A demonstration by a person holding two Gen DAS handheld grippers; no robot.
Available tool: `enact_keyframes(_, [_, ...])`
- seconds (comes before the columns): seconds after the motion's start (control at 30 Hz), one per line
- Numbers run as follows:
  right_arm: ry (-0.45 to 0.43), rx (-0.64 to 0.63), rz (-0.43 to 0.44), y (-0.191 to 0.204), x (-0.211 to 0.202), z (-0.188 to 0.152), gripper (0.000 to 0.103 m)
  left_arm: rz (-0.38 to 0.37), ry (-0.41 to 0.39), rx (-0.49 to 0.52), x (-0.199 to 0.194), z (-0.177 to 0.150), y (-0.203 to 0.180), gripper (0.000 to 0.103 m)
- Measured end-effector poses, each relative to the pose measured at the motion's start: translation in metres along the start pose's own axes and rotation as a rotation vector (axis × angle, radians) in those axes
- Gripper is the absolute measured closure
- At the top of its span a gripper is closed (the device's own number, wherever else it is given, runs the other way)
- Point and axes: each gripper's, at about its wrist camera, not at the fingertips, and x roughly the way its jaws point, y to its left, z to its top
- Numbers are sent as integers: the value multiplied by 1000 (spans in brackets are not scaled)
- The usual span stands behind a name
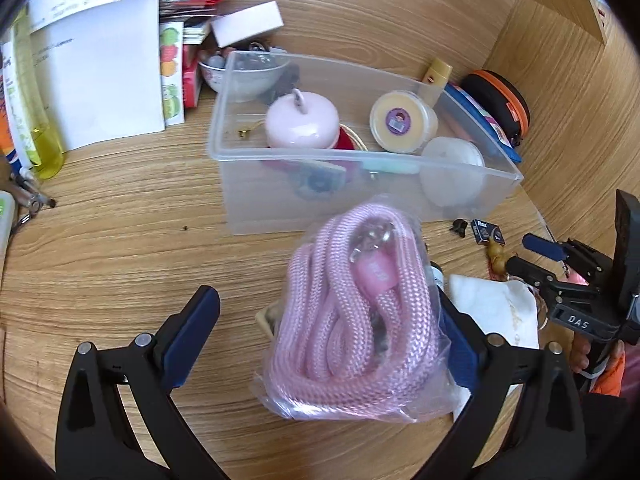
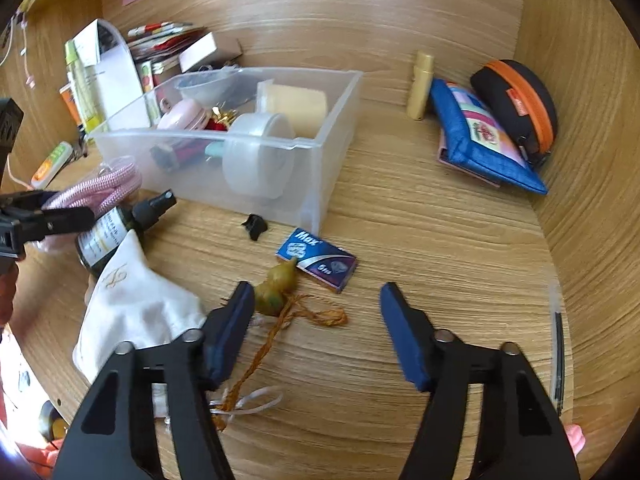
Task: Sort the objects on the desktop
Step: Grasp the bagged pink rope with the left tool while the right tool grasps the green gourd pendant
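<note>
- Wooden desk [image 1: 120, 248] carries the clutter; a clear bin [image 1: 360, 156] is the landmark, already taking sorted items.
- Bagged pink rope [image 1: 348, 320] lies just in front of the bin, between the left gripper's [image 1: 332, 320] spread jaws, probably not yet pinched.
- Right gripper [image 2: 316, 320], jaws apart and empty, hovers near the bin over a gourd charm [image 2: 276, 288], likely its next pick.

Bagged pink rope [image 1: 352, 320] before clear bin [image 1: 360, 184]
</note>
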Motion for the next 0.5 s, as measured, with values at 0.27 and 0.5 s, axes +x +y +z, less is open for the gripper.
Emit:
enact_keyframes(0.27, [50, -43, 34, 10, 19, 2, 68, -7, 30, 32, 18, 14, -7, 2])
enact_keyframes(0.5, [67, -53, 50, 12, 27, 3, 71, 8, 54, 26, 34, 16, -3, 2])
